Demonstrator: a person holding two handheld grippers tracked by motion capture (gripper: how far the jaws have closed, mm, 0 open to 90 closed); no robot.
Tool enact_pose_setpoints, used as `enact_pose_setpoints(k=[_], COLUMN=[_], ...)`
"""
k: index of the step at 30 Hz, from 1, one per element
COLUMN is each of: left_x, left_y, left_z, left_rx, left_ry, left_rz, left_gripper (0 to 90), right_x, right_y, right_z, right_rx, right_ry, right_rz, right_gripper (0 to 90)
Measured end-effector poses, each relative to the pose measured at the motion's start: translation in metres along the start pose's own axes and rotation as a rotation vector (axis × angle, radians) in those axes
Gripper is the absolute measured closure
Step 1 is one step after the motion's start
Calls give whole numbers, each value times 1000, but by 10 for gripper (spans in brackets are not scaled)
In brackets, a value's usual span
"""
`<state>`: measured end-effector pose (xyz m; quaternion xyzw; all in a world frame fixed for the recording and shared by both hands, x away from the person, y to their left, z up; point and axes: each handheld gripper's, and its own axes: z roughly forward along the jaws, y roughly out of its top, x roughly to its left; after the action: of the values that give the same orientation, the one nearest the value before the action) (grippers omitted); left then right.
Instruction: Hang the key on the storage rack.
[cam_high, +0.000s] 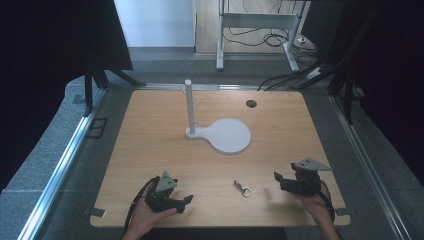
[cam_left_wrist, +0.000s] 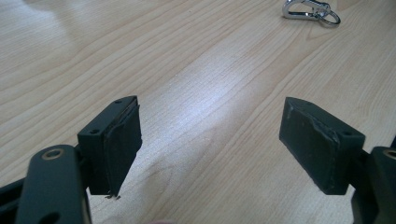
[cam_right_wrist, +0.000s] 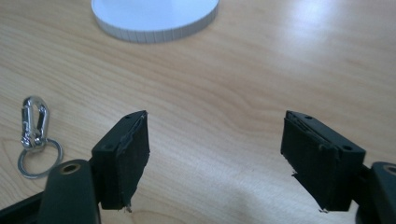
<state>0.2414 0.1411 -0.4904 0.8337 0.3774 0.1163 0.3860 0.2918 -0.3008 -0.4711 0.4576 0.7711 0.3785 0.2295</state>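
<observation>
— Two hand-held grippers sit at the near edge of my table. What have they got?

— Nothing. I see the left hand-held gripper with its jaws spread wide over bare wood, and the right hand-held gripper just as wide, also over bare wood. Neither touches anything.

— And the keyring clip?

— I have the keyring clip lying flat on the table between the two, nearer the right one and apart from both. In the right gripper view it lies just left of the left jaw; in the left gripper view it lies farther off, at the top right.

— Anything holding something farther out?

— I see the white stand at mid-table; its round tray is bare, and its post rises upright at the far-left end.
</observation>
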Motion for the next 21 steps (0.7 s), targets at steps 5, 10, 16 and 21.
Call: enact_pose_setpoints(k=[5, 10, 16, 21], left_x=[5, 9, 10, 11], left_y=[-2, -1, -1, -1], left_z=[-2, -7, -7, -10], left_rx=[4, -8, 2, -4], left_ry=[9, 9, 6, 1], left_rz=[-27, -45, -48, -58], left_gripper=[213, 213, 213, 214], right_x=[1, 4, 8, 11], right_y=[3, 4, 7, 11], right_z=[-4, -3, -6, -6], right_rx=[-2, 8, 10, 27], right_ry=[5, 15, 28, 46], right_rz=[-5, -20, -36, -53], right_gripper=[272, 299, 318, 356])
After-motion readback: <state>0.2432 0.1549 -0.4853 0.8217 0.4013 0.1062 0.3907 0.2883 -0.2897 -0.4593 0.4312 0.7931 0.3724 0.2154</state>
